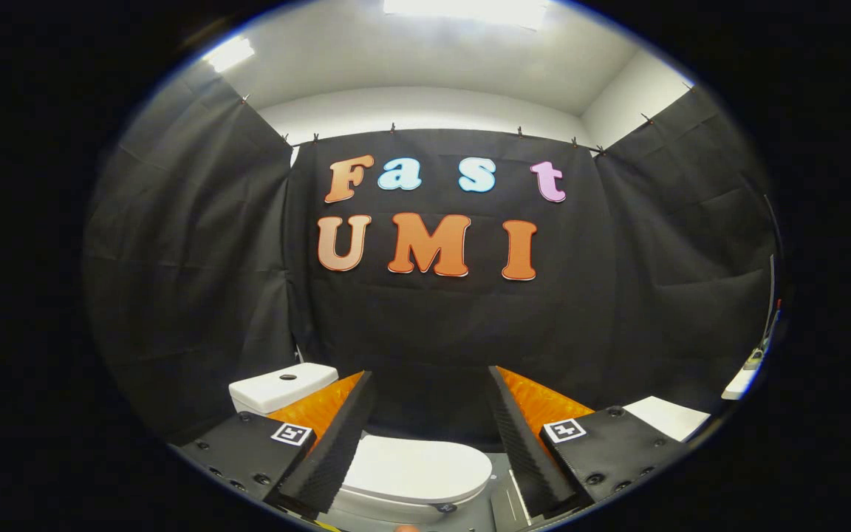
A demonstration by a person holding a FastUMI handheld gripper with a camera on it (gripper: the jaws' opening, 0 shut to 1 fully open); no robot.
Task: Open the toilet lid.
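**Toilet lid down, gripper held apart above it**

A white toilet (411, 480) sits on a pale grey floor (503, 510) in a booth hung on three sides with black cloth (440, 325), clipped along a rail beneath a white ceiling (433, 66) with bright light panels. The toilet lid (418, 467) lies closed and flat over the bowl. The white tank (283, 386) stands behind it against the cloth, with a round button on its top.

The hand-held gripper (431, 436) hovers above the lid with its fingers (329, 451) spread wide and nothing between them; neither finger touches the lid. The lid sits between and below the fingers, its left part hidden behind the left finger. The tank shows just beyond the left finger, its right end covered by it.

A white flat surface (668, 417) shows past the right finger, cut off so that what it belongs to cannot be told. Farther right, a small white object (740, 383) at the foot of the cloth is too distorted to make out. The toilet's base and the front of the bowl are cut off below.
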